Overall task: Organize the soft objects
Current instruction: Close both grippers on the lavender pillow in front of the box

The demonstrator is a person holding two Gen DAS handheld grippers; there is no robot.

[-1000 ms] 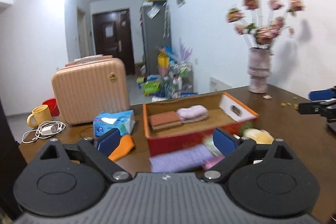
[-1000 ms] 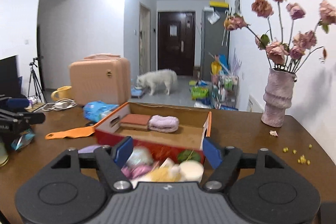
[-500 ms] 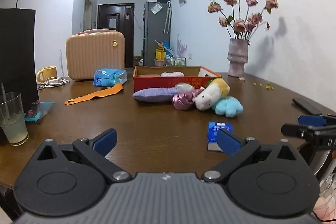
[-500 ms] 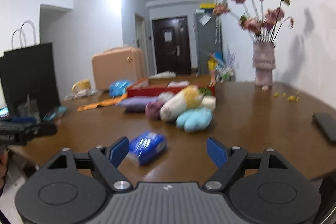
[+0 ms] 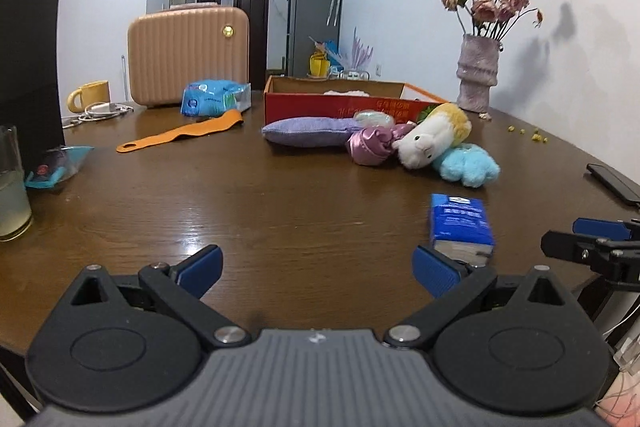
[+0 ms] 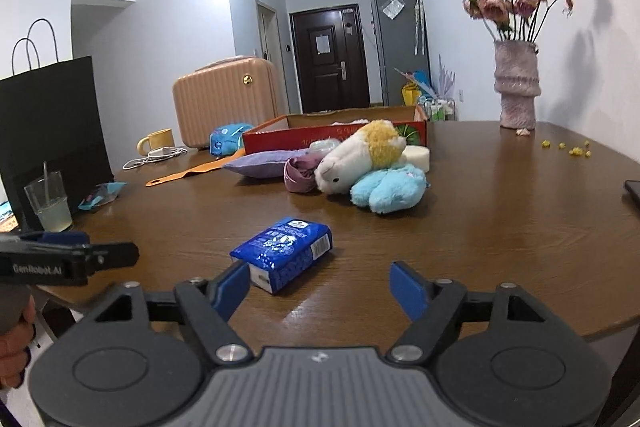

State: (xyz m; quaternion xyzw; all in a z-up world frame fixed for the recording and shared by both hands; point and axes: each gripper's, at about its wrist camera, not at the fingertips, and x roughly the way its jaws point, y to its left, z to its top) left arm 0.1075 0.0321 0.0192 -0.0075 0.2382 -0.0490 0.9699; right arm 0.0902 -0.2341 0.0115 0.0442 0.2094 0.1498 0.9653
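Risk noted: right gripper [image 6: 320, 285], empty with jaws closing, and left gripper [image 5: 316, 267], spread and empty, both flank the blue tissue pack [image 6: 282, 253] at its eleven o'clock, so a skewed pinch could shove it off the table [image 6: 500, 227] edge.

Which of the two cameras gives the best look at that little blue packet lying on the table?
The right wrist view. There the blue packet lies near and whole, its printed top and white end both showing. In the left wrist view the packet sits off to the right, foreshortened, with its near end partly hidden behind a claw finger.
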